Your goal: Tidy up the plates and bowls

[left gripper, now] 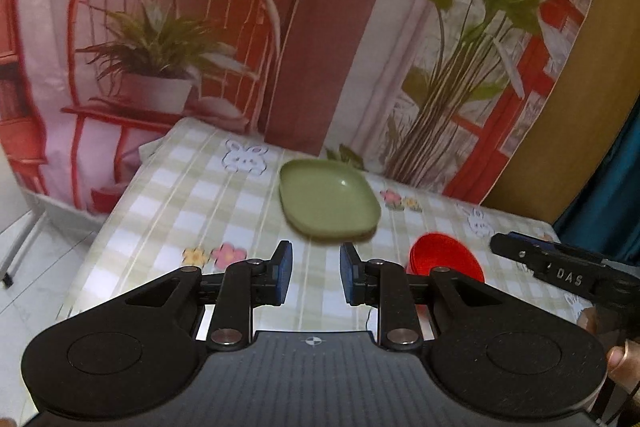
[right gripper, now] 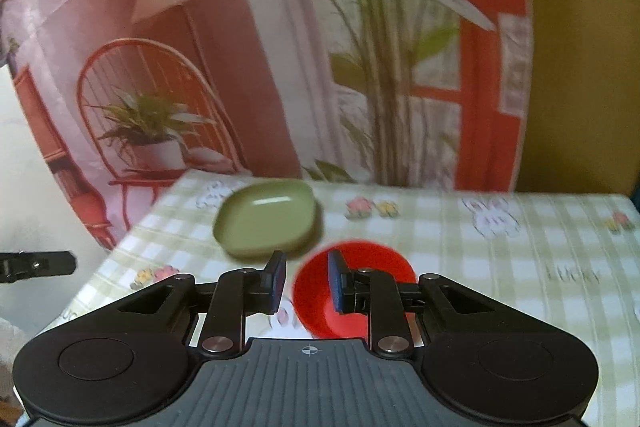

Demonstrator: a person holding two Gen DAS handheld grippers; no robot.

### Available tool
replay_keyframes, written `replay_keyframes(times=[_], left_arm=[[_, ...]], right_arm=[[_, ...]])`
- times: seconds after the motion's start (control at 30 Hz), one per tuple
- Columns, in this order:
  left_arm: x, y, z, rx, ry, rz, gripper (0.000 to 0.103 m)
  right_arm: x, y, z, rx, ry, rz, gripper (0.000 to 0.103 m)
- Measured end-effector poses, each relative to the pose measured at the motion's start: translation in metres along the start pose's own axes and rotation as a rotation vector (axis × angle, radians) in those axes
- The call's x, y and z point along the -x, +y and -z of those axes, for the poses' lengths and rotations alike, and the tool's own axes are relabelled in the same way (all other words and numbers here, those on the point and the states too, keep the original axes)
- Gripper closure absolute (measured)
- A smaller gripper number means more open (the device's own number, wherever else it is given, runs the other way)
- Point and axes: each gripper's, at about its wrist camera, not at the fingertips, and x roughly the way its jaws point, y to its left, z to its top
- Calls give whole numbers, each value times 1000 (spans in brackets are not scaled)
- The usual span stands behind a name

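The green plate lies on the checked counter, with the red bowl just beside it at 4 o'clock, apart. Your left gripper and right gripper hover above them, jaws narrowly parted and holding nothing.

Green plate: smooth plastic with a soft sheen, one bright highlight on its inner face; red bowl: glossy, smooth plastic. Counter: covered in a checked printed cloth, matt, lightly creased; backdrop: printed fabric, wrinkled. Left claw and right claw: matt black plastic, ribbed body, bright metal pivot pins, blue pads.
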Motion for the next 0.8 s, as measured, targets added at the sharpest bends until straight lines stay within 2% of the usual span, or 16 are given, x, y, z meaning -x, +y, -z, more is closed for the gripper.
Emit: replay_keyframes(times=[0.07, 0.17, 0.23, 0.37, 0.43, 0.6, 0.8], left_arm=[[-14, -3, -7, -11, -6, 1, 70], [-37, -3, -17, -10, -6, 0, 69], [-53, -3, -24, -5, -11, -3, 68], [-87, 5, -39, 22, -19, -11, 58], [-106, 12, -43, 43, -18, -28, 57], [-156, 25, -43, 55, 39, -59, 57], [-202, 34, -36, 75, 113, -73, 57]], right_arm=[[-10, 6, -7, 43, -11, -20, 80], [-29, 12, -15, 102, -17, -30, 80], [-45, 11, -22, 112, 6, -38, 80], [-78, 12, -34, 122, 73, -59, 80], [-99, 14, -40, 119, 117, -64, 80], [-150, 16, -52, 59, 215, -62, 80], [-204, 9, -55, 10, 296, 17, 80]])
